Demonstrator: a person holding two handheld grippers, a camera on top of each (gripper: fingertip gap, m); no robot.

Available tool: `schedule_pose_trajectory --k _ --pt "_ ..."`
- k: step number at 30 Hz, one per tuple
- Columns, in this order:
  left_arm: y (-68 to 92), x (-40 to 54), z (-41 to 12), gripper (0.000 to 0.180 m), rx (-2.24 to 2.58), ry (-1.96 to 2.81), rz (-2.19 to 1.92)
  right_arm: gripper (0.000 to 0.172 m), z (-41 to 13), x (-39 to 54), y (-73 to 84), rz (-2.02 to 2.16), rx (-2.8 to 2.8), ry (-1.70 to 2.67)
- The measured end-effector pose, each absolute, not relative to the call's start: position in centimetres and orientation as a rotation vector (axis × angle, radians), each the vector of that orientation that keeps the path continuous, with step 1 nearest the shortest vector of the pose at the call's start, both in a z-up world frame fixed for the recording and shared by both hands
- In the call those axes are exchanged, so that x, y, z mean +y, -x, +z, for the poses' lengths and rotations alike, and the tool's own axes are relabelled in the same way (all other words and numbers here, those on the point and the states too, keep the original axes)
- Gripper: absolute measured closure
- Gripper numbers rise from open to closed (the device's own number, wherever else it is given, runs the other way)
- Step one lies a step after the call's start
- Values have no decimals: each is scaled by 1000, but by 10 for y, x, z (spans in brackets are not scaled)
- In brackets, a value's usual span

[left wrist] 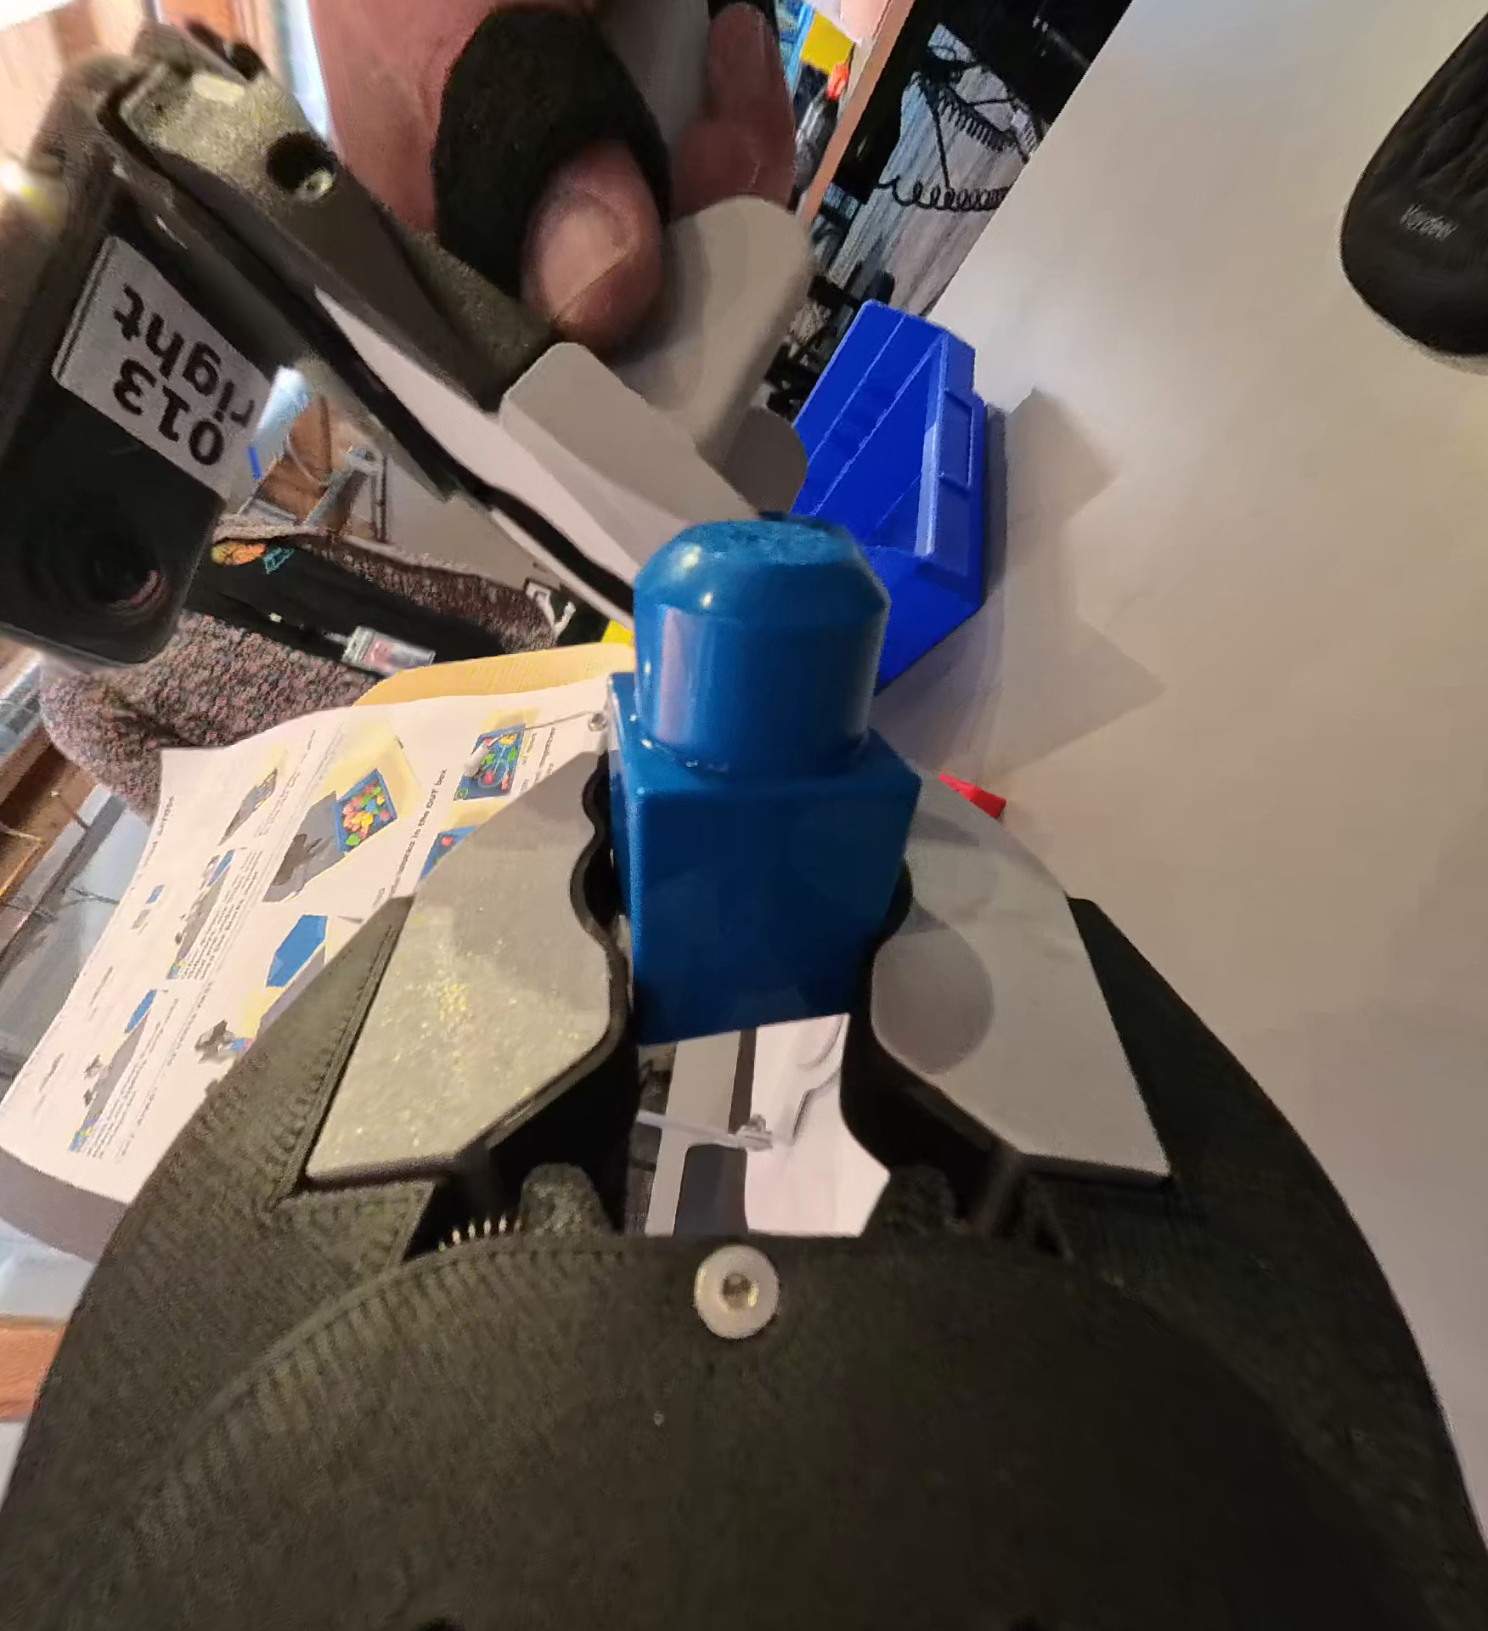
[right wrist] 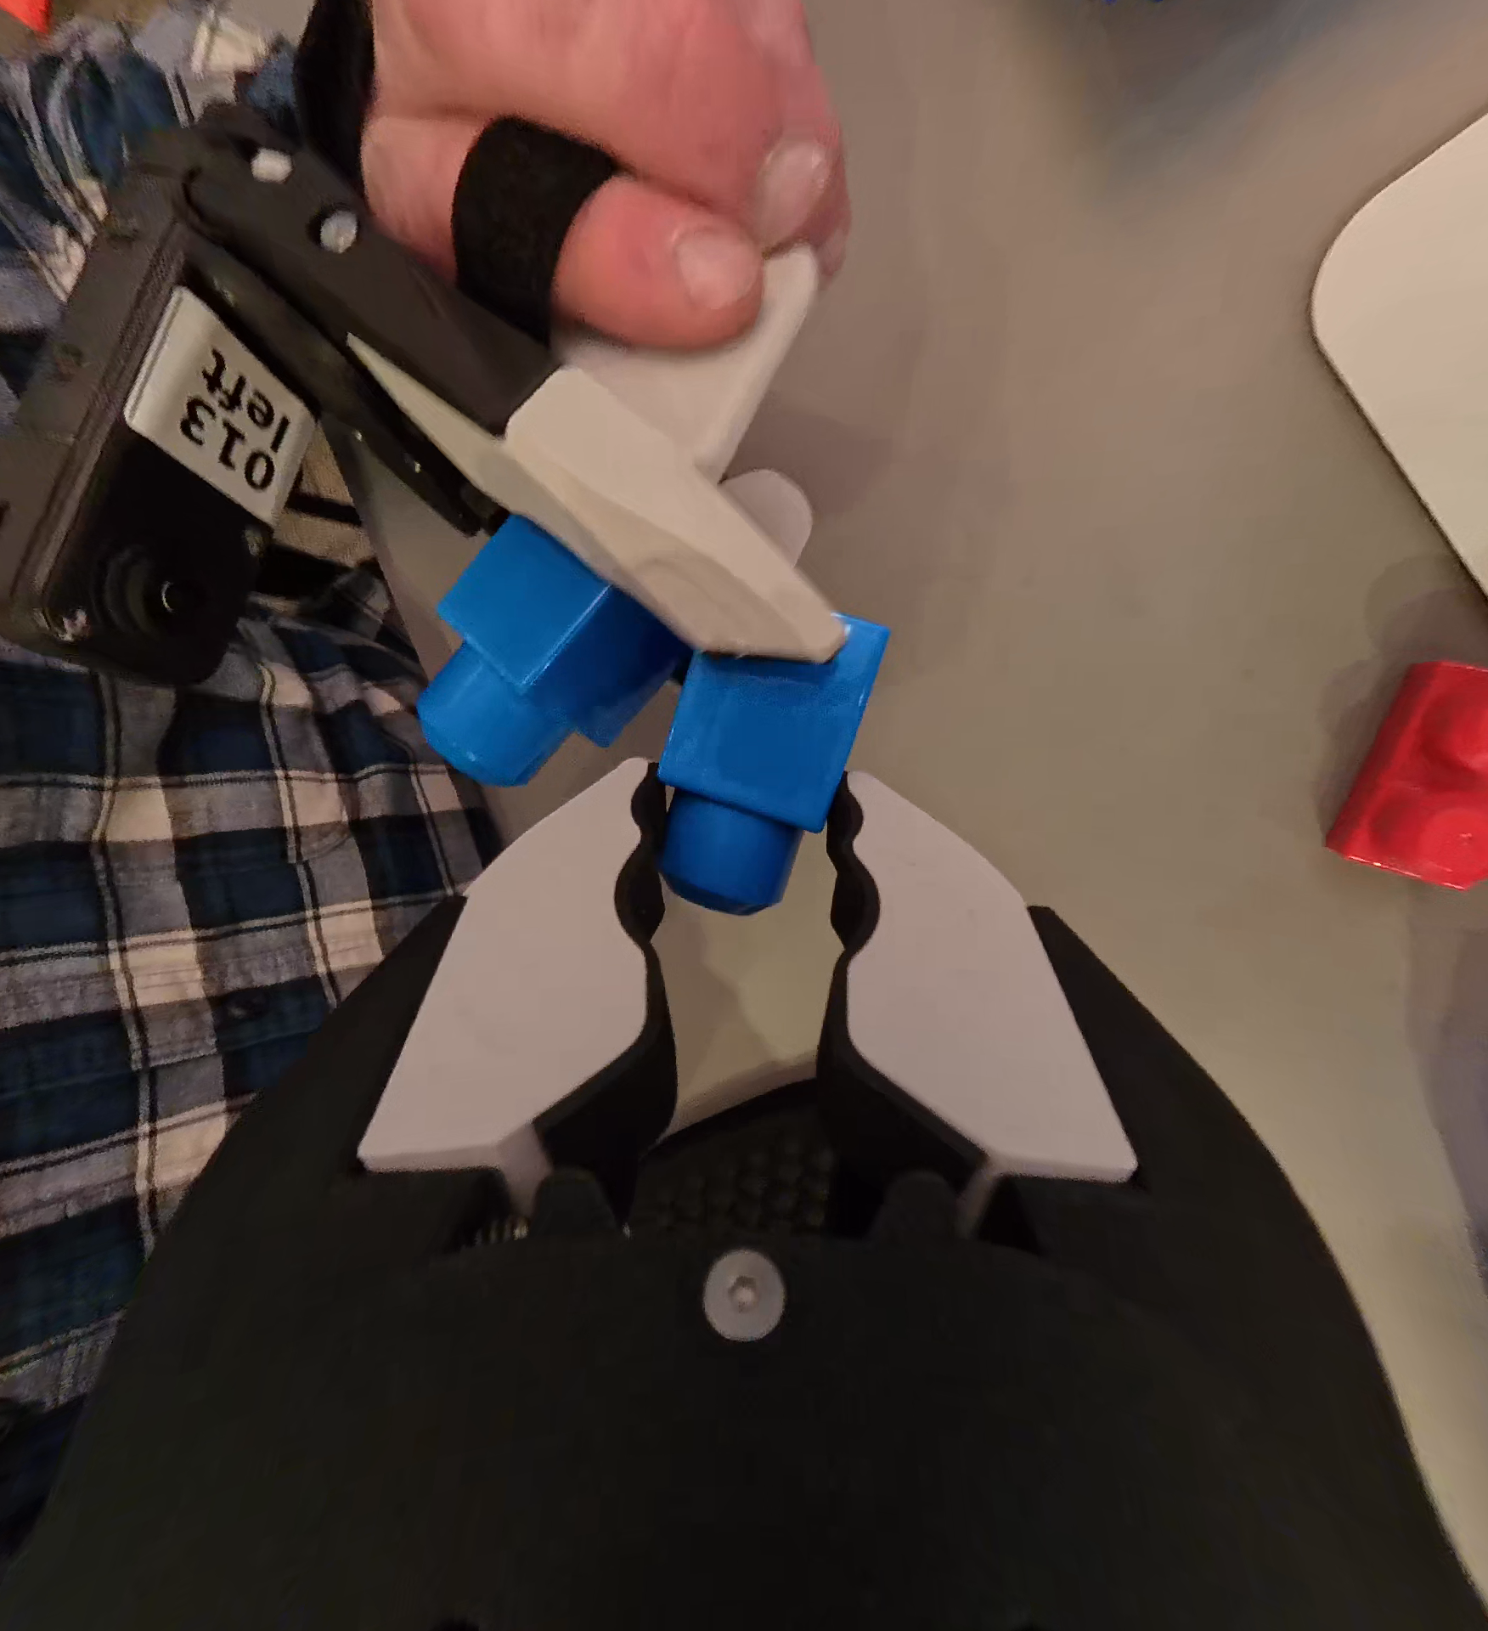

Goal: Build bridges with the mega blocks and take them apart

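My left gripper [left wrist: 758,794] is rolled on its side in the air. A blue one-stud block [left wrist: 767,900] stands between its fingers, stud up in that view. Its jaws stand clearly wider than my right gripper's do on a like block. The right wrist view shows this block [right wrist: 537,635] under the left gripper's upper finger [right wrist: 679,547]. My right gripper [right wrist: 745,785] is shut on a second blue one-stud block [right wrist: 767,724], stud toward the camera. The two blocks meet at a corner, tilted apart. A hand holds each gripper.
A red two-stud block [right wrist: 1446,785] lies on the grey table [right wrist: 1076,441] beside a white board [right wrist: 1446,353]. A blue bin [left wrist: 899,494], a black object [left wrist: 1464,176] and a printed sheet [left wrist: 282,883] lie around. A plaid shirt [right wrist: 105,883] fills the left. Less than 4 cm separates the two grippers' tips. Both grippers' tips are roughly 25 cm from the black object [left wrist: 1464,176].
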State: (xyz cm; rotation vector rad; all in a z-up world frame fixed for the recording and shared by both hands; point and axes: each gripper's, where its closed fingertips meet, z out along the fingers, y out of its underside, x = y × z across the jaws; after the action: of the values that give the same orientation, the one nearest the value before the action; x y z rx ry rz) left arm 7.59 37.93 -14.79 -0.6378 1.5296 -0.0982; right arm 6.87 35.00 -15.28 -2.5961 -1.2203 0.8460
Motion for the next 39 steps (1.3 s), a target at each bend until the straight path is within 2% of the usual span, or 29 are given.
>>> schedule_pose_trajectory --k 9,24,30,36,39 --pt "-75 372 -134 127 1450 591 -151 136 -138 344 -68 956 -1166 2551" --pt "-80 380 -134 129 1472 749 -292 135 -139 339 -94 840 -1077 2499" --pt "-87 385 -153 129 1560 846 -324 135 -151 327 -118 697 -1127 2549" --pt "-87 374 -185 128 1650 1048 -602 135 -209 328 -168 27 -1584 2611" --pt "-84 372 -197 129 1681 1148 -709 135 -227 335 -188 -437 -1983 2430"
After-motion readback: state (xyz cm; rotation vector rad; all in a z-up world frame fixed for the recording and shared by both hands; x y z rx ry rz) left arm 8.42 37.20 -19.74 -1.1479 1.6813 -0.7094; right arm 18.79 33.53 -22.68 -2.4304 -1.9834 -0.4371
